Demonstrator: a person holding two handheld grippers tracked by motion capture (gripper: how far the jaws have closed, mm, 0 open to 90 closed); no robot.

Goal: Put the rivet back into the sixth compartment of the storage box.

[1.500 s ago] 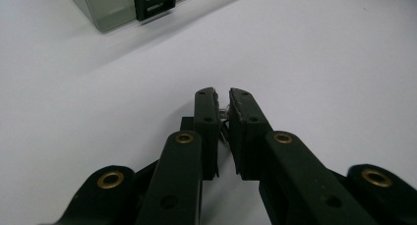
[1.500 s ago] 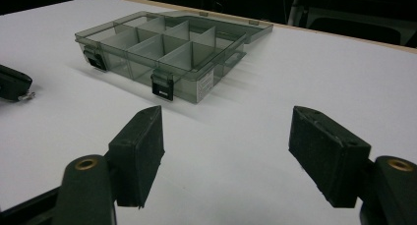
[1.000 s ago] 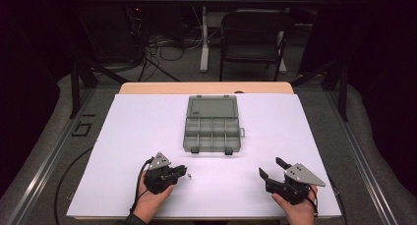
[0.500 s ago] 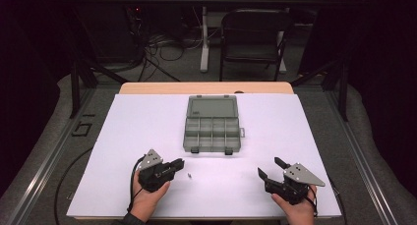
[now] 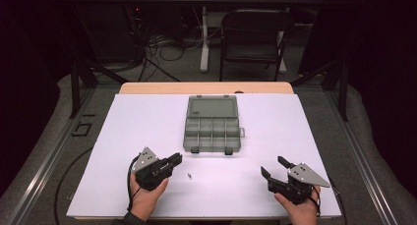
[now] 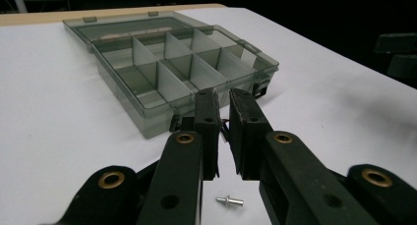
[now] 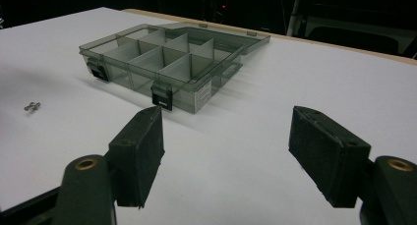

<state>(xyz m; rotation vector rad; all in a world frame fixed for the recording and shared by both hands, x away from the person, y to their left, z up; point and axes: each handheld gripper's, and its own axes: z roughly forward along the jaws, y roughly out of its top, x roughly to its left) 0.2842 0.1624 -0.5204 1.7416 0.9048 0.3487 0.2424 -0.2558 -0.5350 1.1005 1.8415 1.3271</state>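
A small metal screw [image 5: 190, 175] lies loose on the white table, just right of my left gripper [image 5: 175, 159]. In the left gripper view the screw [image 6: 230, 201] rests below the jaws of my left gripper [image 6: 223, 96], which stand almost together with nothing between them. A clear grey compartment box [image 5: 212, 128] sits mid-table with its lid laid open behind it and its cells empty. My right gripper [image 5: 274, 166] hovers at the front right, open and empty, pointing toward the box [image 7: 162, 58]. From there the screw [image 7: 32, 106] shows far left.
The white tabletop [image 5: 295, 131] ends at a wooden strip [image 5: 206, 88] at the back. A dark chair [image 5: 253, 33] and cables stand on the floor beyond. Black latches [image 7: 162, 98] hang on the box's near side.
My left gripper's jaw tips have swung away from the screw, up toward the box. The screw and the right gripper have stayed put.
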